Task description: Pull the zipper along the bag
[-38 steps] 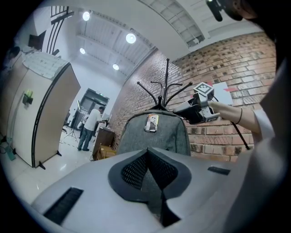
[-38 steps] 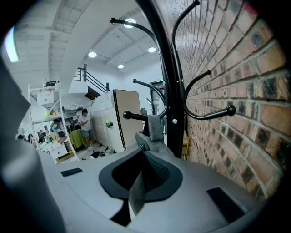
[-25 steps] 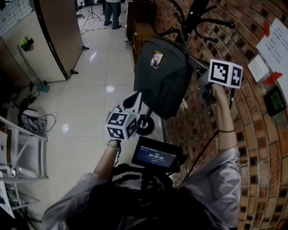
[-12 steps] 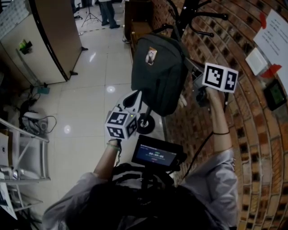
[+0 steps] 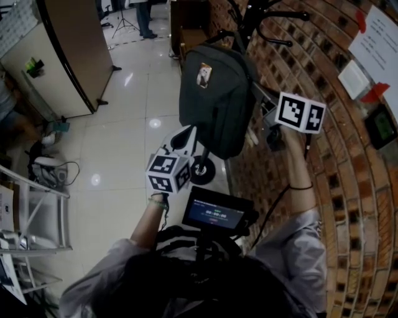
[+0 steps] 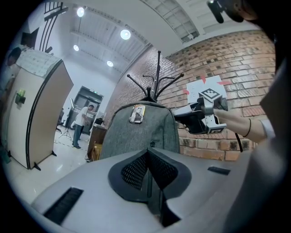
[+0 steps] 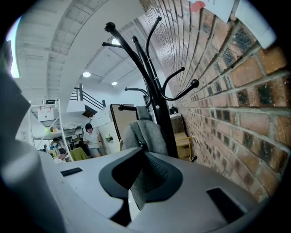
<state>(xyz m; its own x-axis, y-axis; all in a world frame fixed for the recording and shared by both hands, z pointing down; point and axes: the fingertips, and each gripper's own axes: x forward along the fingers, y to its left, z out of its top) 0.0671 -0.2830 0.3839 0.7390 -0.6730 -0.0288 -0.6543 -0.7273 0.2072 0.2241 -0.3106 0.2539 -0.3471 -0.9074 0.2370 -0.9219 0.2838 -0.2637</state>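
My right tool (image 7: 143,157) has edged in toward the grey bag (image 5: 214,93), which hangs from the coat rack (image 5: 261,15) by the brick wall (image 5: 348,161). The tool now sits just beside the bag's right flank, jaws pressed together on nothing. My left tool (image 6: 148,157), likewise closed and empty, waits lower, short of the bag. The zipper (image 7: 141,144) faces the right tool. I judge the pull not yet begun.

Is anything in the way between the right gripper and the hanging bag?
Nothing visible. The right gripper, jaws shut and empty, faces the bag across open air; the coat stand holding it rises beyond, not in between.
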